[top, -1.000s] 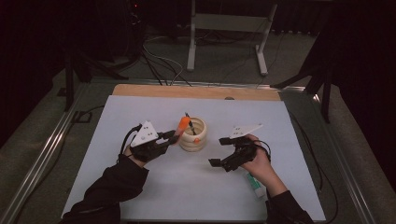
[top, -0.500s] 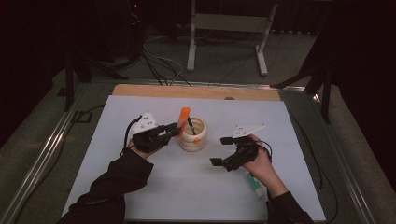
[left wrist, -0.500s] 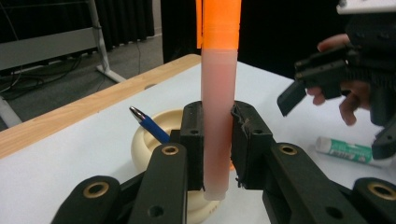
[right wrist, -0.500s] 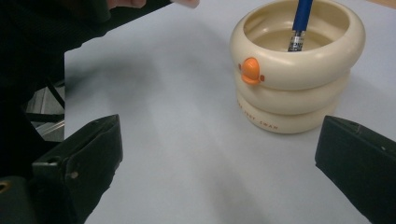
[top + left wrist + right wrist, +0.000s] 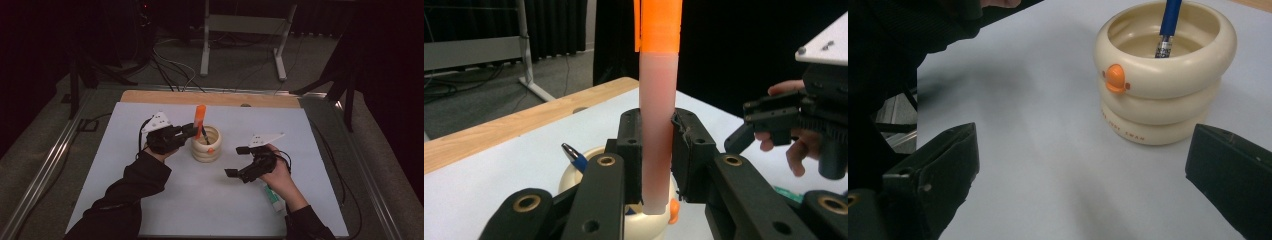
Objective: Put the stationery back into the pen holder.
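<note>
My left gripper (image 5: 192, 131) (image 5: 656, 150) is shut on an orange marker (image 5: 200, 120) (image 5: 658, 105), held upright over the rim of a cream duck-shaped pen cup (image 5: 206, 144) (image 5: 644, 222) (image 5: 1160, 70). A blue pen (image 5: 1167, 27) (image 5: 574, 157) stands inside the cup. The marker's lower end hangs just above the cup's edge. To the cup's right, my right gripper (image 5: 241, 161) (image 5: 1083, 185) stands open with its jaws wide apart and nothing between them; it faces the cup from a short way off.
A green-and-white tube (image 5: 274, 198) lies on the white table (image 5: 210, 210) under the right hand. A wooden strip (image 5: 210, 98) runs along the far table edge. Beyond it stand a metal frame's legs (image 5: 205, 45) and cables on the floor.
My left gripper has moved right and turned the orange marker from tilted to upright over the cup. The right gripper has barely shifted.
</note>
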Action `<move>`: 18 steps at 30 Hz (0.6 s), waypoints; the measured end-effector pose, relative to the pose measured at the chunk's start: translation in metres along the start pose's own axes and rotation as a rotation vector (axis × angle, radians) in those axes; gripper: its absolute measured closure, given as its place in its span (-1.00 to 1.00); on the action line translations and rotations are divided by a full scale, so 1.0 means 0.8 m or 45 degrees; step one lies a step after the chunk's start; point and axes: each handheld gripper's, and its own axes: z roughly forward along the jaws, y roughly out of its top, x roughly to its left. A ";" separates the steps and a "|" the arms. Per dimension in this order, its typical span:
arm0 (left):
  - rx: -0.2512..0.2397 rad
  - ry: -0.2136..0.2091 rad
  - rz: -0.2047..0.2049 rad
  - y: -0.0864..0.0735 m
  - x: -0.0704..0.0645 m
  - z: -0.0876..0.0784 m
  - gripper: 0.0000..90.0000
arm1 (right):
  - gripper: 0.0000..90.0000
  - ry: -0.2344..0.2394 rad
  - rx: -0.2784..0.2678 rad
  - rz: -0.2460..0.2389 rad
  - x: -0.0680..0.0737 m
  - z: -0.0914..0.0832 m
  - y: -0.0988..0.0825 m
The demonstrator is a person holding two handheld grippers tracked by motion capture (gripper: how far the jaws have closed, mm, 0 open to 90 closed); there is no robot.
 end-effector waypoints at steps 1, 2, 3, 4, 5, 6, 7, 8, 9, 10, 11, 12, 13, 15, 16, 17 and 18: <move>0.000 -0.001 -0.006 0.000 0.001 0.001 0.70 | -0.98 0.000 0.000 0.000 0.000 0.000 0.000; 0.001 0.000 -0.001 0.000 0.001 0.003 0.70 | -0.98 -0.003 0.000 -0.004 0.000 -0.001 0.000; -0.001 0.003 -0.004 0.000 0.002 0.005 0.70 | -0.98 -0.003 0.000 -0.004 0.000 -0.001 0.000; -0.001 0.000 -0.010 0.000 0.002 0.006 0.70 | -0.98 -0.001 -0.003 -0.002 0.000 -0.001 0.001; -0.007 -0.002 -0.019 -0.001 0.003 0.007 0.70 | -0.98 -0.003 -0.002 -0.003 0.000 -0.001 0.001; -0.010 -0.002 -0.026 -0.001 0.003 0.009 0.70 | -0.98 -0.001 -0.004 -0.004 0.000 -0.001 0.001; -0.016 -0.006 -0.035 -0.001 0.004 0.011 0.70 | -0.98 -0.001 -0.006 -0.004 0.000 -0.001 0.001; -0.020 -0.006 -0.039 -0.001 0.005 0.012 0.70 | -0.98 -0.001 -0.006 -0.004 0.000 -0.001 0.001; -0.021 -0.003 -0.045 -0.002 0.006 0.013 0.70 | -0.98 -0.001 -0.006 -0.005 0.000 -0.001 0.001; -0.028 -0.009 -0.058 -0.002 0.007 0.015 0.70 | -0.98 0.000 -0.005 -0.004 0.000 -0.001 0.001; -0.030 -0.008 -0.066 -0.003 0.008 0.017 0.70 | -0.98 0.001 -0.005 -0.002 0.000 -0.001 0.001; -0.033 -0.004 -0.071 -0.003 0.009 0.018 0.70 | -0.98 0.001 -0.004 -0.002 0.000 -0.001 0.001; -0.034 -0.008 -0.072 -0.004 0.010 0.020 0.70 | -0.98 0.001 -0.003 -0.002 0.000 0.000 0.001; -0.041 -0.005 -0.086 -0.005 0.012 0.023 0.70 | -0.98 0.003 -0.001 0.000 0.000 0.000 0.001; -0.046 -0.008 -0.097 -0.006 0.013 0.024 0.70 | -0.98 0.006 -0.001 0.001 0.000 0.000 0.001; -0.047 -0.005 -0.100 -0.007 0.014 0.026 0.70 | -0.98 0.006 -0.002 0.003 0.000 0.000 0.001; -0.045 -0.004 -0.104 -0.008 0.015 0.027 0.70 | -0.98 0.006 -0.002 0.003 0.000 0.000 0.001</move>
